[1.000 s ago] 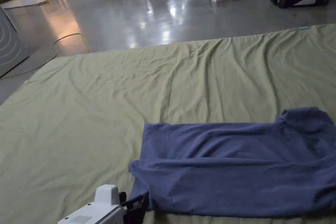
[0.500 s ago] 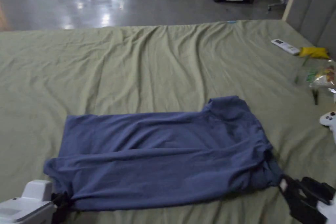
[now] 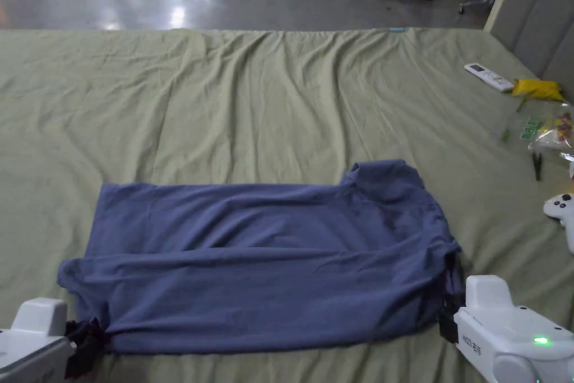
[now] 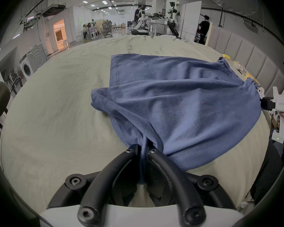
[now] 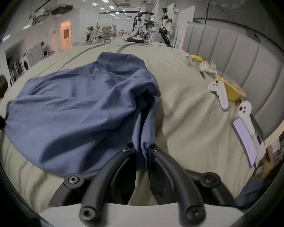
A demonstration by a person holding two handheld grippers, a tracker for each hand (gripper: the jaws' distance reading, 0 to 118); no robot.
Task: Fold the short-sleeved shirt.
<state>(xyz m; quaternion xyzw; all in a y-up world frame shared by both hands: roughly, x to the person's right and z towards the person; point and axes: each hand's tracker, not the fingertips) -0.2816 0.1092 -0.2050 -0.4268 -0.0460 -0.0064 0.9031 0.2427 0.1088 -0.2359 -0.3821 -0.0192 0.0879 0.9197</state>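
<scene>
Right now the blue shirt point(image 3: 269, 266) lies lengthwise across the near part of the bed point(image 3: 252, 104), on the olive-green sheet, its near long edge already doubled over toward the middle and one sleeve point(image 3: 387, 179) poking out on the far side. Down at the near left corner, the left gripper point(image 4: 142, 150) has its black fingers point(image 4: 154, 156) pressed together on a bunched bit of the hem, cloth running straight down between them. Over on the other end, the right gripper point(image 5: 140, 147) does the same job: its fingers point(image 5: 156, 155) pinch a gathered fold at the shirt's near right corner, fabric hanging in the gap. From the head view both white gripper bodies sit at the bottom corners, left point(image 3: 84, 339) and right point(image 3: 448, 317), each touching the shirt's near edge. The cloth between them sags in soft wrinkles, not taut. Off to the right, well apart from the shirt, a white game controller point(image 3: 560, 207), a remote point(image 3: 489, 77) and a yellow packet point(image 3: 537, 88) lie near the padded headboard point(image 3: 544, 14).
</scene>
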